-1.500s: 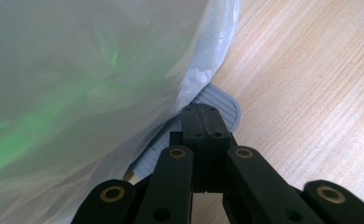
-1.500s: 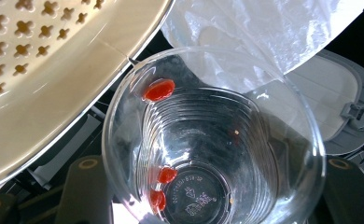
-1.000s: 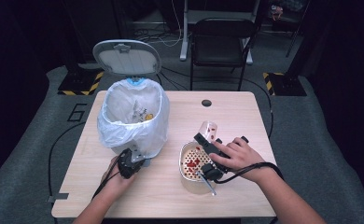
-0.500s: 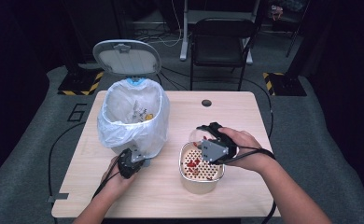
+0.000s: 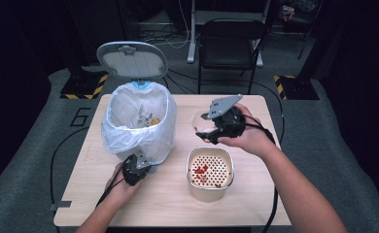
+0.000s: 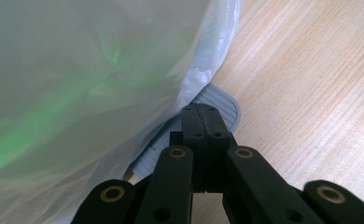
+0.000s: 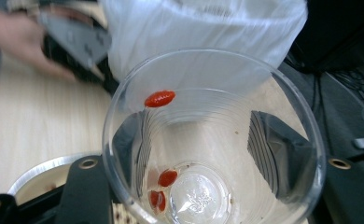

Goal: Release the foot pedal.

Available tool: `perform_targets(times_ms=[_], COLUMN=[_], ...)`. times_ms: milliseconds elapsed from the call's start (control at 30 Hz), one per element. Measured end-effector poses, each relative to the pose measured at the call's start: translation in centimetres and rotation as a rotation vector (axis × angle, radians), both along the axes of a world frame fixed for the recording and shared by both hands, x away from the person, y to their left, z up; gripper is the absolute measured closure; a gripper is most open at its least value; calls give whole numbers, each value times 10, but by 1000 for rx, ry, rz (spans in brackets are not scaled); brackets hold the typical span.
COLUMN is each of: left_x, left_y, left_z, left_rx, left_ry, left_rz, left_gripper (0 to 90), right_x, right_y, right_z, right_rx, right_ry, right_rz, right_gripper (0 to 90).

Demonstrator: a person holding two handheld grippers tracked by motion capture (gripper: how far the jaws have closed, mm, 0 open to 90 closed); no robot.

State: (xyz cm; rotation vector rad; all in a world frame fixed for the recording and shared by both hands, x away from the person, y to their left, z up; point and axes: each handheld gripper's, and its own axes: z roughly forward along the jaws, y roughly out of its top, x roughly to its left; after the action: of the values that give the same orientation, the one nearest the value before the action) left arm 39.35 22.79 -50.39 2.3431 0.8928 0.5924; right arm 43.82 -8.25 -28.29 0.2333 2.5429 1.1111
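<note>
Item: clear plastic cup (image 7: 213, 140), clamped by its sides in my right gripper (image 5: 215, 127), which I hold above the table's middle, right of the bin. My right gripper view looks into it: red berries (image 7: 160, 99) cling to wall and bottom, unseen from above. Near: strainer bowl (image 5: 210, 171) with red bits. Left: lined trash bin (image 5: 139, 124), lid up. My left gripper (image 6: 202, 122), jaws closed, presses its grey pedal (image 6: 220, 103).
</note>
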Motion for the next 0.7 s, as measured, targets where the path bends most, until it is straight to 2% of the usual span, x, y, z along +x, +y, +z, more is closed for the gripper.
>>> perform_targets(times_ms=[33, 67, 100, 200, 300, 333, 533, 600, 700], left_x=[0, 0, 0, -2, -2, -1, -1, -2, -2], left_y=[0, 0, 0, -1, -1, 0, 0, -1, -1], left_z=[0, 1, 1, -1, -1, 0, 0, 0, 0], left_rx=[0, -5, -2, -39, -35, -17, -19, -29, -29], left_ry=[1, 13, 8, 5, 2, 15, 17, 25, 22], left_rz=[0, 1, -1, 40, 38, 15, 12, 36, 32], left_gripper=[900, 900, 900, 900, 900, 900, 900, 900, 900], right_x=[4, 6, 10, 20, 24, 26, 35, 38, 43], right_y=[4, 6, 10, 26, 33, 36, 63, 74, 91], right_z=[5, 9, 13, 27, 31, 33, 45, 49, 51], right_rx=[22, 31, 46, 74, 90, 100, 126, 129, 141], right_ry=[30, 49, 63, 83, 107, 113, 125, 132, 134], right_rz=[-5, -12, -17, -27, -37, -39, -43, -45, -52], right_gripper=[387, 386, 387, 386, 385, 384, 383, 381, 377])
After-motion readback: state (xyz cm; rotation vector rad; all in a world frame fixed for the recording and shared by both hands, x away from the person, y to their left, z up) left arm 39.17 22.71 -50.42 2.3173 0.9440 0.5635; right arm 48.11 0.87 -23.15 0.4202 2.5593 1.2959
